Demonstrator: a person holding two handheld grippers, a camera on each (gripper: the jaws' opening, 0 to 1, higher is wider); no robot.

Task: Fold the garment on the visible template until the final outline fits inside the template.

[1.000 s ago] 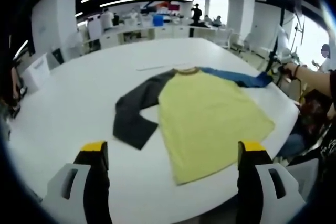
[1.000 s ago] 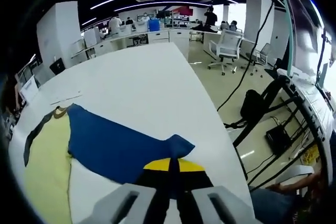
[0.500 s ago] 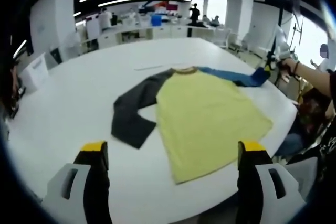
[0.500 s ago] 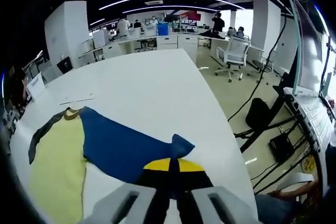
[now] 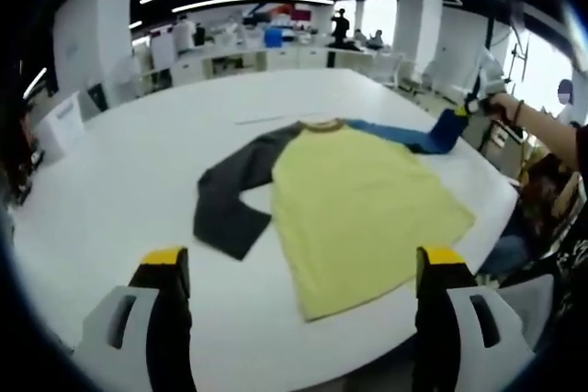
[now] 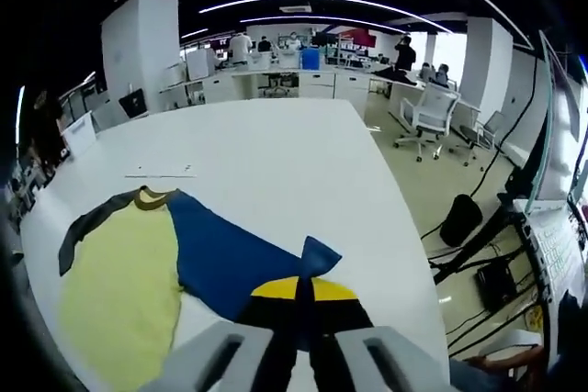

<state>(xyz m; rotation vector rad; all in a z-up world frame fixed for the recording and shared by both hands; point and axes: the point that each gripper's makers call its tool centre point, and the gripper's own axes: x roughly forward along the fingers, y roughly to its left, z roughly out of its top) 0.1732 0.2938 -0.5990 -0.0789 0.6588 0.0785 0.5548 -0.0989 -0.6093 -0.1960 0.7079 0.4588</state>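
Yellow tee [image 5: 363,204], grey + blue sleeves, flat

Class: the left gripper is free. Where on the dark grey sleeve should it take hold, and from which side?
Probably the cuff end of the dark grey sleeve: it lies flat, angled away from the yellow body, so the left gripper can pinch that outer edge from the open table side.

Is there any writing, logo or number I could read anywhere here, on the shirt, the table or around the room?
None can be read.
The shirt is plain: yellow body, dark grey sleeve, blue sleeve, no print or logo.
The white table shows no legible marks.
A red sign on the far wall and the boxes on the far desks are too small and blurred to read.
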